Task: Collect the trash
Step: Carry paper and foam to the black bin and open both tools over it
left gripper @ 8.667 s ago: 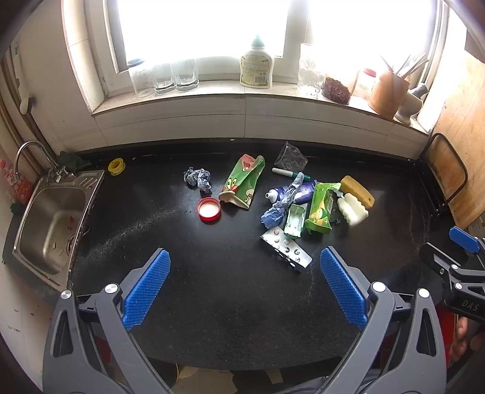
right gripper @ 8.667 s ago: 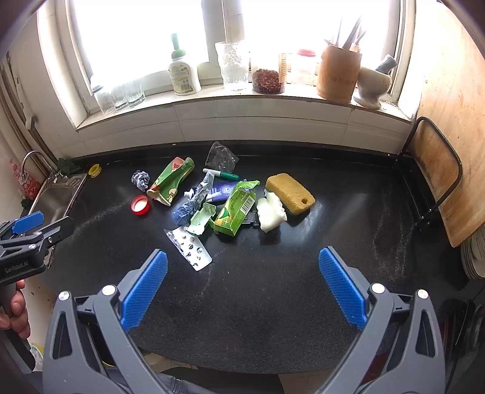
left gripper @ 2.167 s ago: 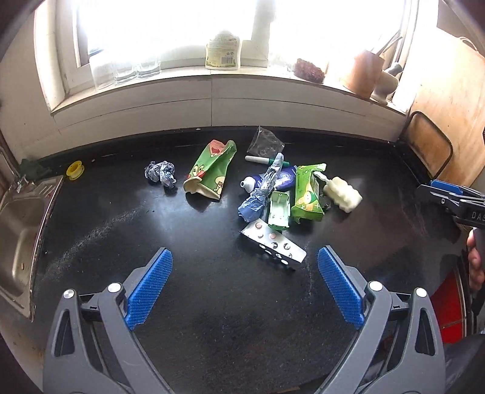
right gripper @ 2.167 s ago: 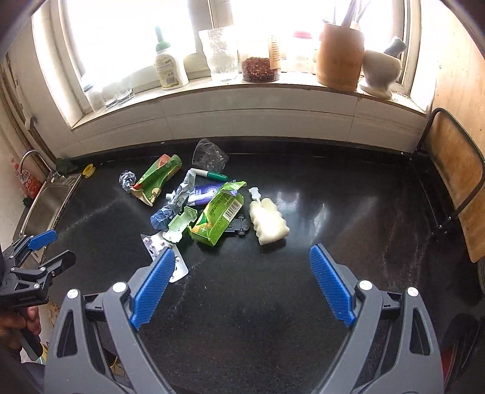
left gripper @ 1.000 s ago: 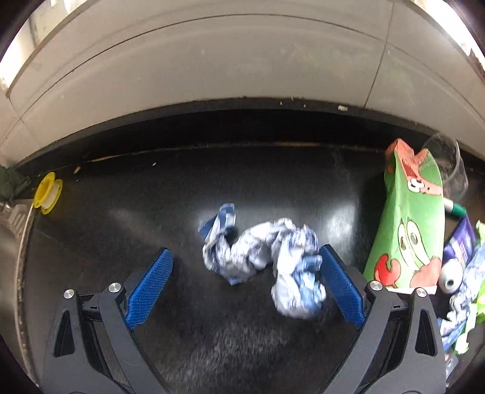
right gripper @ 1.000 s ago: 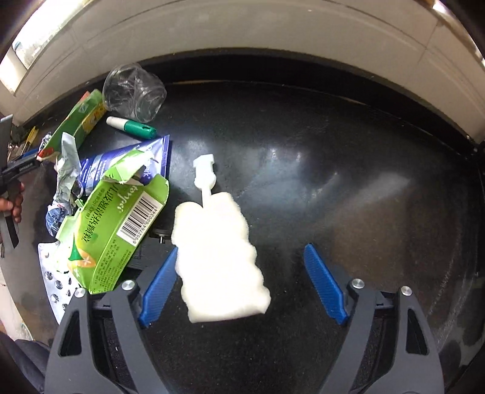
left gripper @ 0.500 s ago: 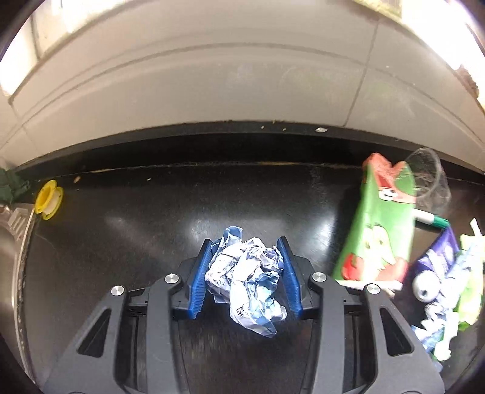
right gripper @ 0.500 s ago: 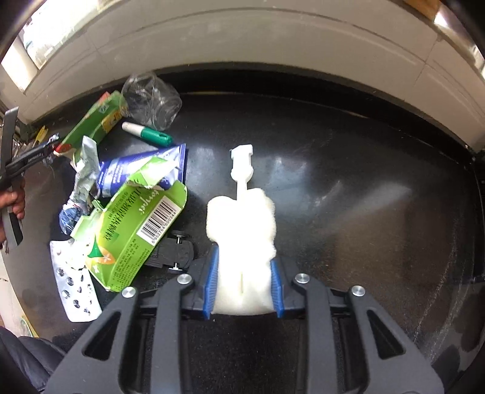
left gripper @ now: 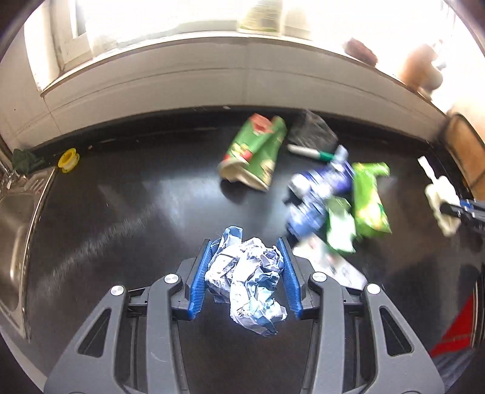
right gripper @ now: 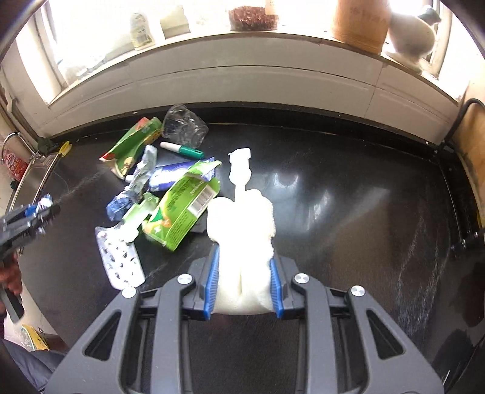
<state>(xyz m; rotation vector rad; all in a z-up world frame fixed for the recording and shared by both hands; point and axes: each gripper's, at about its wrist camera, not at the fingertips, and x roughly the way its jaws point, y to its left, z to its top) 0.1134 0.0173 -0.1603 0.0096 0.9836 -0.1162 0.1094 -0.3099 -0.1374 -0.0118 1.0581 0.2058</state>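
Note:
My left gripper is shut on a crumpled blue-and-white paper wad, held above the black counter. My right gripper is shut on a white sponge brush whose handle points away; it also shows in the left wrist view. On the counter lie a green snack bag, a green carton, a blue tube, a clear plastic cup, a green-capped marker and a blister pack.
A steel sink is at the left, with a yellow tape roll near it. The windowsill holds jars, a bottle and a wooden utensil holder. A wire rack stands at the right edge.
Both grippers have pulled back and up from the counter with their loads: the left with the paper wad, the right with the sponge brush. The rest of the trash has not moved.

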